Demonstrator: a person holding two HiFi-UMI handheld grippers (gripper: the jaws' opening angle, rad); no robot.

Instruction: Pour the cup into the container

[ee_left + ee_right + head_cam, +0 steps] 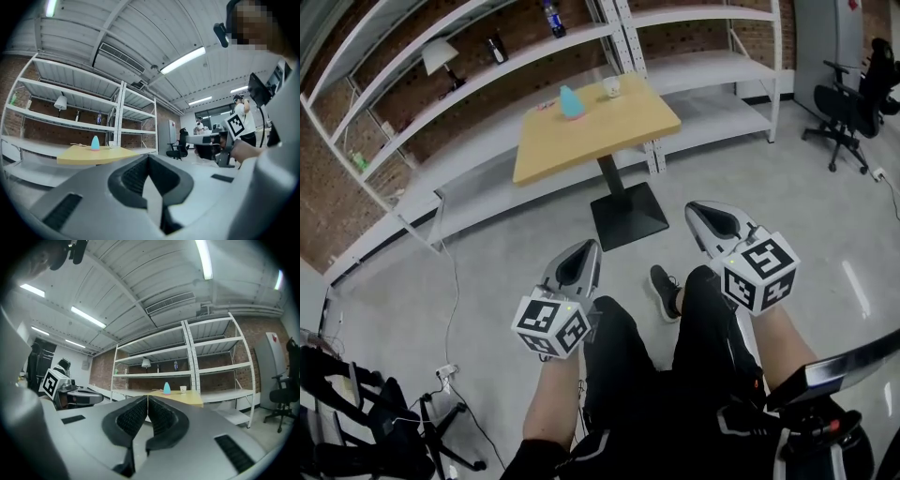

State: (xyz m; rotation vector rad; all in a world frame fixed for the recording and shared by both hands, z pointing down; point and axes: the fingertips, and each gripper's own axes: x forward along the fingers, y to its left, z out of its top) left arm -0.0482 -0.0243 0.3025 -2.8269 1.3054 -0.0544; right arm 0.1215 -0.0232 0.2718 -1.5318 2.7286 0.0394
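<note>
Approach, seen from the head view. My left gripper (586,251) and right gripper (698,214) both have their jaws pressed together on nothing. The cup (611,87) stands upright on the far table (600,141), well apart from both. The teal container (572,102) is just left of it. I judge the right gripper better aligned with the cup.

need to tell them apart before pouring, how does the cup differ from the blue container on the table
The cup is white and open-topped; the container is light blue and tapers to a rounded top. The container stands taller than the cup. Both stand upright, apart, on the table.
</note>
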